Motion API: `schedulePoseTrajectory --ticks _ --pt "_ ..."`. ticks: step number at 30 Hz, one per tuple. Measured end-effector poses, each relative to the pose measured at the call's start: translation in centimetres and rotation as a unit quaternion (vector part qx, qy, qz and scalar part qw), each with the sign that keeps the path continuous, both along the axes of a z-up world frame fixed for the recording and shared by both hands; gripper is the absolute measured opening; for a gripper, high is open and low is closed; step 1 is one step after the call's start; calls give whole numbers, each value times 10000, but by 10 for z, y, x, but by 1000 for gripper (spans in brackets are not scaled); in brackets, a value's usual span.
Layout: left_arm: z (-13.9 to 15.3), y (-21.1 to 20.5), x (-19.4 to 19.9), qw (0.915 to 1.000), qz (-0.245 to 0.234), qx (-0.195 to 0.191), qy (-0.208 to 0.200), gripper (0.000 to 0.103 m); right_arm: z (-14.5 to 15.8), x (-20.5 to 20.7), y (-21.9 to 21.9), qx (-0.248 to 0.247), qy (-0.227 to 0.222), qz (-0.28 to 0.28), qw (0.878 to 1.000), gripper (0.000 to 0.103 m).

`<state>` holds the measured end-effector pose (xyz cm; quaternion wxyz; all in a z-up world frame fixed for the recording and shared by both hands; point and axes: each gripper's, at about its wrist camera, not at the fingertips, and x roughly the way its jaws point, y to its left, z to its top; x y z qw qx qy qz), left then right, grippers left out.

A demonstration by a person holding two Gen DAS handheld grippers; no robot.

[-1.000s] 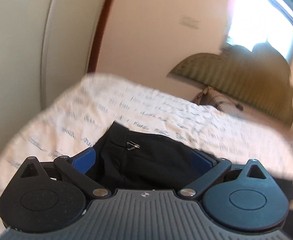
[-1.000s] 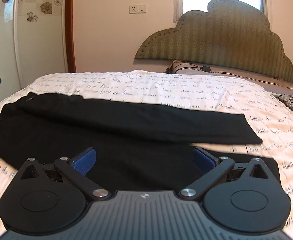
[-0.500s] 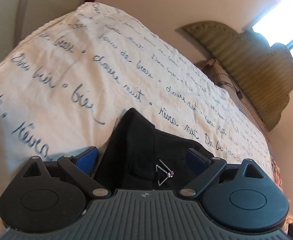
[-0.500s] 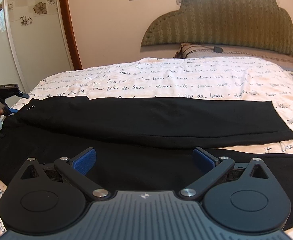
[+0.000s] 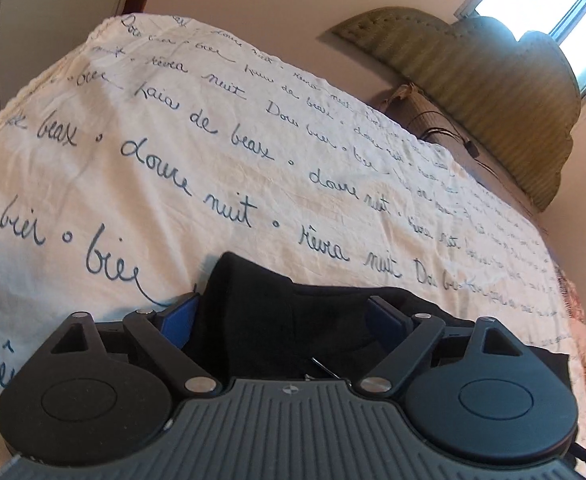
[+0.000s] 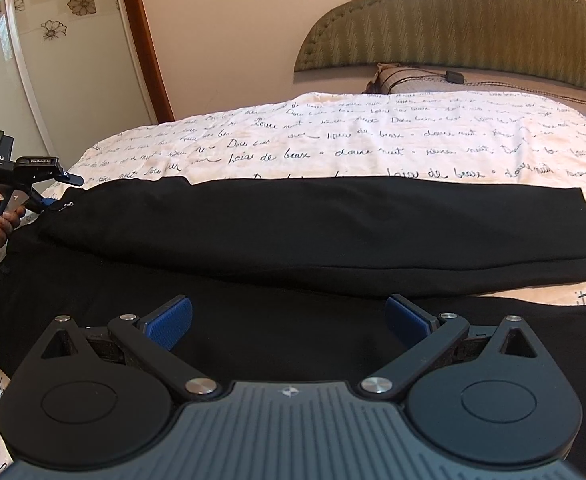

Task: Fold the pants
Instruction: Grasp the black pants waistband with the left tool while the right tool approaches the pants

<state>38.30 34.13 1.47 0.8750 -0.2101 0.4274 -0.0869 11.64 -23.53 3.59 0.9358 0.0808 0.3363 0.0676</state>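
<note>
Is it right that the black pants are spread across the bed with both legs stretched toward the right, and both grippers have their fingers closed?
Not quite: the fingers are spread wide on both. The right gripper hovers open over the black pants in the right wrist view; the left gripper in its own view is open around the waist corner. The pants do lie on the bed, legs toward the right.

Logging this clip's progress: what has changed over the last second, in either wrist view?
The left gripper has dropped low to the bedspread and pushed onto the waist corner of the black pants, fabric now between its open fingers, not clamped. The right gripper tilted down and nearer the lower leg, open and holding nothing. The pants lie spread as before, one leg above the other.
</note>
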Motion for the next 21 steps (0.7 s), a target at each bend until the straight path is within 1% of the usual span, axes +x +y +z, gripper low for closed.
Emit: schedulePoseTrajectory --ticks 1,2,3,4,5,6,7,9,10,13,15,16,17,18,20,21 --pt "0 0 0 10000 25 16 -18 84 0 1 1 6 14 9 10000 103" --pt "0 -2 0 9999 54 83 -56 76 0 1 1 8 15 20 10000 103" --pt "0 -5 -1 9997 25 242 -102 59 0 1 2 2 9 30 10000 103" --pt "1 -8 -2 9988 -19 472 -112 48 0 0 3 -14 -4 30 10000 103" --pt "1 -8 -3 9978 -51 648 -88 34 1 -1 3 -27 -23 35 10000 103" --pt "3 -6 -5 9981 -102 602 -110 28 2 -2 3 -31 -46 44 10000 103" --pt "5 -4 -7 9981 -165 568 -146 26 2 -2 3 -25 -61 51 10000 103" --pt "12 -7 -14 9969 -207 716 -267 23 2 -2 2 -7 -66 48 10000 103" --pt "17 -9 -19 9956 -251 808 -400 22 2 -1 1 2 -69 52 10000 103" --pt "42 -24 -40 9891 -454 997 -987 19 6 3 -2 92 -179 111 9997 103" --pt "64 -32 -62 9828 -572 979 -1460 16 13 7 -5 163 -458 307 9983 103" --pt "73 -34 -76 9789 -618 926 -1713 13 16 10 -7 146 -667 474 9965 103" --pt "84 -40 -92 9736 -690 868 -1997 4 19 15 -8 62 -806 708 9942 103" --pt "93 -44 -109 9680 -806 796 -2240 3 22 25 -8 -86 -826 966 9919 103" --pt "108 -52 -146 9538 -959 702 -2761 3 30 50 -8 -390 -671 1348 9878 103" --pt "114 -54 -164 9477 -1043 608 -2956 3 34 64 -7 -472 -576 1524 9855 103"
